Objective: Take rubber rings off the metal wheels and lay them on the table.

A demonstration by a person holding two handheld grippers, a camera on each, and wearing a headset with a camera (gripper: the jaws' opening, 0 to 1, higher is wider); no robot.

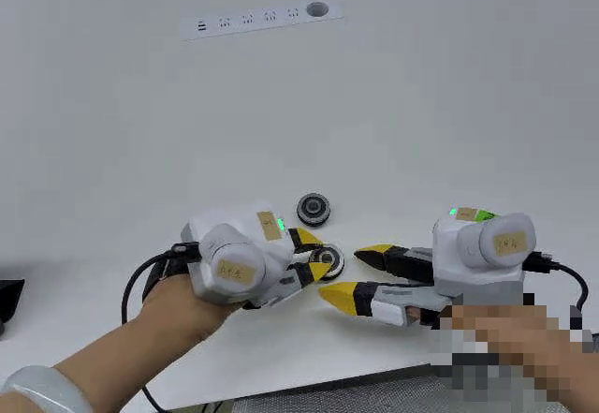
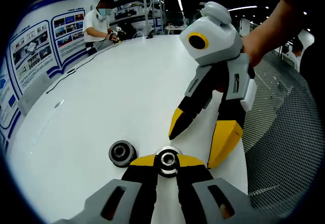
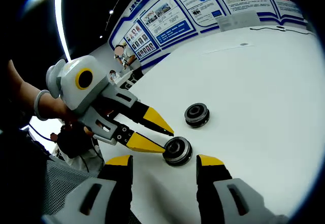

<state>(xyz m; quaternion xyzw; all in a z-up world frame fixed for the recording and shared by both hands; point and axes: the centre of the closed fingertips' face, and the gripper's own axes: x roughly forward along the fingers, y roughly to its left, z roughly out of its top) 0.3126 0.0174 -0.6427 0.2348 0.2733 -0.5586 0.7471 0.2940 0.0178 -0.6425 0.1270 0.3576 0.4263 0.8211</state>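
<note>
Two metal wheels with black rubber rings lie on the white table [image 1: 393, 132]. My left gripper [image 1: 316, 256] is shut on the nearer wheel [image 1: 328, 260], its yellow tips on either side of that wheel [image 2: 167, 161]. The second wheel [image 1: 314, 209] stands free just beyond it, and shows as the wheel to the left [image 2: 122, 153] in the left gripper view. My right gripper [image 1: 340, 272] is open and points at the held wheel [image 3: 177, 150] from the right, with nothing between its fingers. In the right gripper view the free wheel [image 3: 197, 115] lies farther back.
A white power strip [image 1: 262, 18] lies at the table's far side. The front table edge runs just under the grippers, with metal mesh flooring [image 1: 328, 396] below. A dark object [image 1: 9, 296] sits at the left edge. A person [image 2: 100, 16] stands at the far end.
</note>
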